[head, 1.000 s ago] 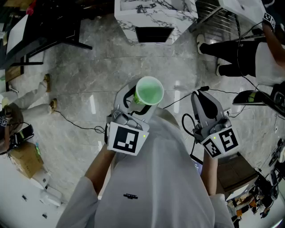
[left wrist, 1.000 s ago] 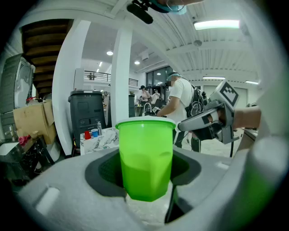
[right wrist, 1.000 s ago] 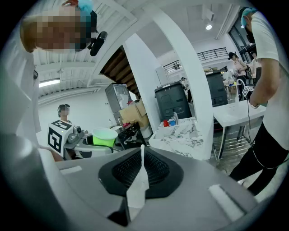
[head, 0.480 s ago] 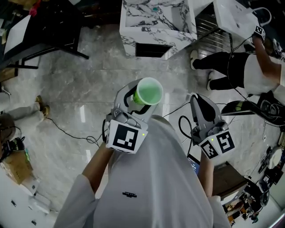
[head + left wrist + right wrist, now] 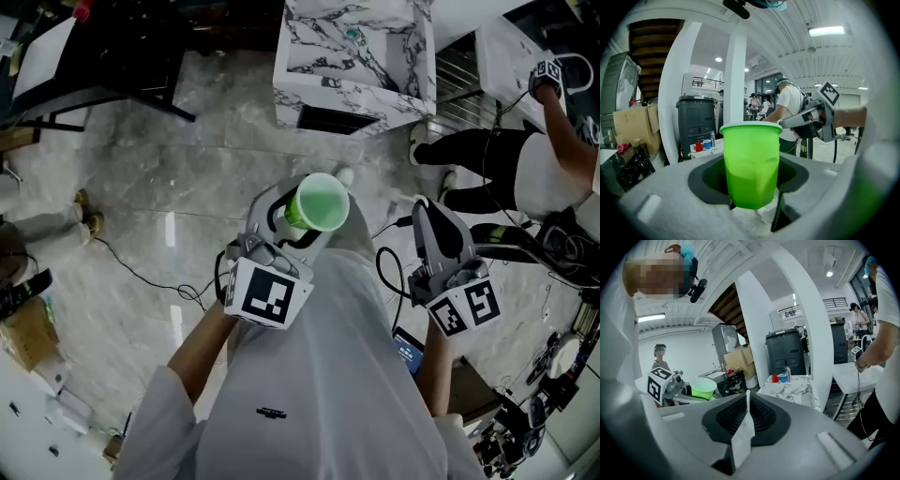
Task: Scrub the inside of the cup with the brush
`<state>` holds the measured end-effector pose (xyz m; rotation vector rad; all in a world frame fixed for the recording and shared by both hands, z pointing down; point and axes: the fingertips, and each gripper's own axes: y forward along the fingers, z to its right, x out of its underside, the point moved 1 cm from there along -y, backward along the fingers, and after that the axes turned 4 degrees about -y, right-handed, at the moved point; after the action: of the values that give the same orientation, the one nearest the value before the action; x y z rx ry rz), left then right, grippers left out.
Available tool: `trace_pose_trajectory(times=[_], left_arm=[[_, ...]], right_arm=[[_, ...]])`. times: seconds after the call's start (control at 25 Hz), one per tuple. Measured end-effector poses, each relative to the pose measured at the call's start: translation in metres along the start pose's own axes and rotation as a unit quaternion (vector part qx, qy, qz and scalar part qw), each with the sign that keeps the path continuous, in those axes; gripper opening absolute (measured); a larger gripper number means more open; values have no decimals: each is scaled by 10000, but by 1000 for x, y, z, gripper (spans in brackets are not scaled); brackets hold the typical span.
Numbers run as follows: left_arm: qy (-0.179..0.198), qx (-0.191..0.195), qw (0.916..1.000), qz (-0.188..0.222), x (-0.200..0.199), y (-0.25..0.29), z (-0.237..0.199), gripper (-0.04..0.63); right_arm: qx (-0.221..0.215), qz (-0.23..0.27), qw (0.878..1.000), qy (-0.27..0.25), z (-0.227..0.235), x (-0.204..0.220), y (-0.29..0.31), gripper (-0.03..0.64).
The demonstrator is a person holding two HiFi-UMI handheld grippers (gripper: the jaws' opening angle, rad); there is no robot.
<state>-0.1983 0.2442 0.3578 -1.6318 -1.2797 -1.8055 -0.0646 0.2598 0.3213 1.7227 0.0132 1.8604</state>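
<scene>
A bright green plastic cup (image 5: 319,203) stands upright, mouth up, held between the jaws of my left gripper (image 5: 292,214), which is shut on its lower body. In the left gripper view the cup (image 5: 751,164) fills the centre and its wall is dented where it is pinched. My right gripper (image 5: 433,225) hangs beside it at the right, jaws pressed together with nothing between them. In the right gripper view the closed jaws (image 5: 746,414) meet in one line, and the cup (image 5: 703,386) shows at the left. No brush is in view.
A marble-topped table (image 5: 356,56) stands ahead on the grey tiled floor, with small red and blue cups (image 5: 780,378) on it. Another person (image 5: 525,159) stands at the right. Cables (image 5: 141,253) trail over the floor. A white pillar (image 5: 734,79) and a dark bin (image 5: 696,122) are in front.
The view has slid forward: the marble table now sits closer and lower in the picture. Both grippers keep the same pose, the left still holding the cup.
</scene>
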Motion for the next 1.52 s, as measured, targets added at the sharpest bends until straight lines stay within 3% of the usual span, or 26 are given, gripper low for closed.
trace_pose_trajectory(times=[0.24, 0.48, 0.68, 0.88, 1.08, 1.52], left_arm=[[-83, -176, 9998, -39, -19, 55, -34, 258], [163, -471, 9987, 97, -79, 142, -75, 258], [325, -699, 9970, 73, -125, 215, -110, 259], [420, -904, 9950, -68, -142, 270, -125, 258], [218, -861, 9958, -244, -137, 301, -126, 258], [886, -687, 9921, -568, -133, 336, -139, 259]], right_arm=[[-329, 105, 9994, 5, 50, -26, 59, 26], [-813, 376, 9959, -84, 130, -75, 117, 26], [-1214, 840, 9889, -137, 187, -137, 155, 26], [-1502, 1389, 9788, 44, 233, -185, 169, 25], [-1597, 1523, 9753, 101, 256, -203, 167, 25], [-2297, 1394, 9616, 552, 264, -209, 182, 25]])
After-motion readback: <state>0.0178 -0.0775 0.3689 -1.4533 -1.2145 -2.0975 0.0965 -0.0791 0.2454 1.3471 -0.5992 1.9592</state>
